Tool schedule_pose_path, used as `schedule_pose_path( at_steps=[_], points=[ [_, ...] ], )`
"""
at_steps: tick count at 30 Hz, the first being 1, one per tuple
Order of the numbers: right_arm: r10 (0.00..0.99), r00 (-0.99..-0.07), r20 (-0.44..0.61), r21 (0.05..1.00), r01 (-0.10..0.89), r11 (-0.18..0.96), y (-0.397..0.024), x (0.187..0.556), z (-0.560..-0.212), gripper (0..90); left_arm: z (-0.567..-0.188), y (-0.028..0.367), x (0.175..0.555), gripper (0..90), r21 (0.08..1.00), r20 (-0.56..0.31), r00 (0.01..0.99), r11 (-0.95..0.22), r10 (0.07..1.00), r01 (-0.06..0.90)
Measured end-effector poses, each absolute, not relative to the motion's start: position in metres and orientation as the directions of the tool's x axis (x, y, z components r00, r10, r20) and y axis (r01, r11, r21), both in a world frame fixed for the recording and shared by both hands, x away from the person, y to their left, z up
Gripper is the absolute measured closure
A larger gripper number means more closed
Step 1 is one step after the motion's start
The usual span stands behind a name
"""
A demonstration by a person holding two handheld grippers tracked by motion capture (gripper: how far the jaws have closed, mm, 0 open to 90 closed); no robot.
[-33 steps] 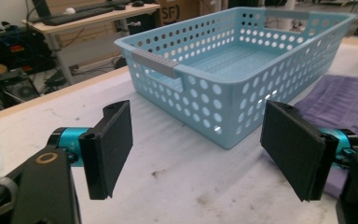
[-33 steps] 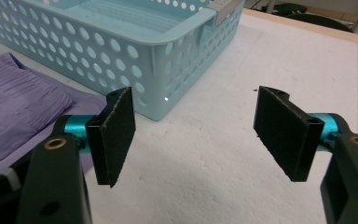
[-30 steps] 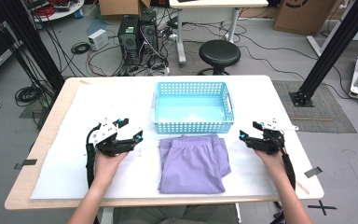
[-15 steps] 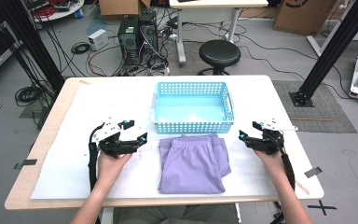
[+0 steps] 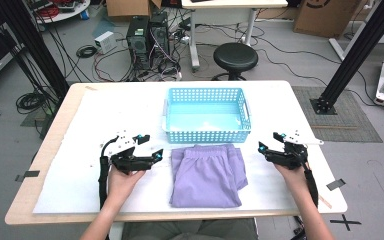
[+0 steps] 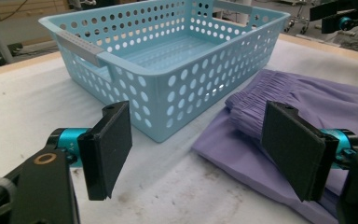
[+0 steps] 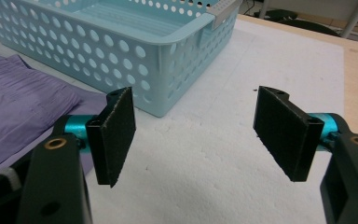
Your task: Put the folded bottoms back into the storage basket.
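Note:
A folded purple garment point(image 5: 207, 172) lies on the white-covered table, just in front of an empty light-blue perforated basket point(image 5: 207, 136). My left gripper point(image 5: 151, 146) rests left of the garment with its jaws wide open and nothing between them. The left gripper view has its open gripper point(image 6: 198, 149) facing the basket's corner point(image 6: 200, 88) and the garment's elastic waistband point(image 6: 307, 98). My right gripper point(image 5: 270, 141) sits right of the garment, also open and empty. In the right gripper view, that gripper point(image 7: 196, 135) points at bare table, with the basket point(image 7: 98, 51) and garment point(image 7: 18, 112) to its left.
The table's white cover point(image 5: 80, 175) has bare room on both sides of the garment. Beyond the far edge stand a black stool point(image 5: 235, 57), computer towers point(image 5: 147, 37) and floor cables. Black frame posts point(image 5: 352, 55) flank the table.
My left gripper has edged a little to the right, closer to the purple garment. The right gripper, garment and basket have stayed where they were.

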State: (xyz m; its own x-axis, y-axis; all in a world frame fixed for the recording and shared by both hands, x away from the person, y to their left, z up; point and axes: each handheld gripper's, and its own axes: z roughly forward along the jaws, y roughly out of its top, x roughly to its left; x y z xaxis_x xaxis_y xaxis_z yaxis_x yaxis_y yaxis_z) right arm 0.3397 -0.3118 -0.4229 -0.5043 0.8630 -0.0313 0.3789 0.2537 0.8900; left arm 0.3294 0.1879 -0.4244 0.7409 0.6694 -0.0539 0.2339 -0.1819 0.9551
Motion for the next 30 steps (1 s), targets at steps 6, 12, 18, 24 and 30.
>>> schedule_pose_path(
  at_steps=[6, 12, 18, 24, 30],
  points=[
    [0.871, -0.491, -0.025, 0.894, 0.379, 0.239, -0.314, 0.329, -0.424, 30.0, -0.427, 0.183, 0.319, 26.9, 0.951, -0.075, 0.766, -0.185, 0.638, 0.247],
    [0.863, -0.504, -0.017, 0.896, 0.376, 0.237, -0.312, 0.319, -0.431, 30.0, -0.431, 0.174, 0.314, 33.1, 0.933, -0.103, 0.765, -0.204, 0.636, 0.296],
    [0.845, -0.534, -0.007, 0.899, 0.367, 0.24, -0.298, 0.31, -0.432, 29.8, -0.433, 0.15, 0.308, 33.1, 0.923, -0.084, 0.789, -0.251, 0.608, 0.293],
    [0.826, -0.564, -0.018, 0.894, 0.361, 0.266, -0.278, 0.305, -0.435, 29.7, -0.436, 0.129, 0.302, 37.1, 0.897, -0.065, 0.791, -0.311, 0.608, 0.313],
    [0.842, -0.539, -0.006, 0.883, 0.393, 0.258, -0.264, 0.303, -0.434, 27.9, -0.435, 0.122, 0.306, 37.1, 0.881, -0.098, 0.769, -0.304, 0.632, 0.362]
  ],
)
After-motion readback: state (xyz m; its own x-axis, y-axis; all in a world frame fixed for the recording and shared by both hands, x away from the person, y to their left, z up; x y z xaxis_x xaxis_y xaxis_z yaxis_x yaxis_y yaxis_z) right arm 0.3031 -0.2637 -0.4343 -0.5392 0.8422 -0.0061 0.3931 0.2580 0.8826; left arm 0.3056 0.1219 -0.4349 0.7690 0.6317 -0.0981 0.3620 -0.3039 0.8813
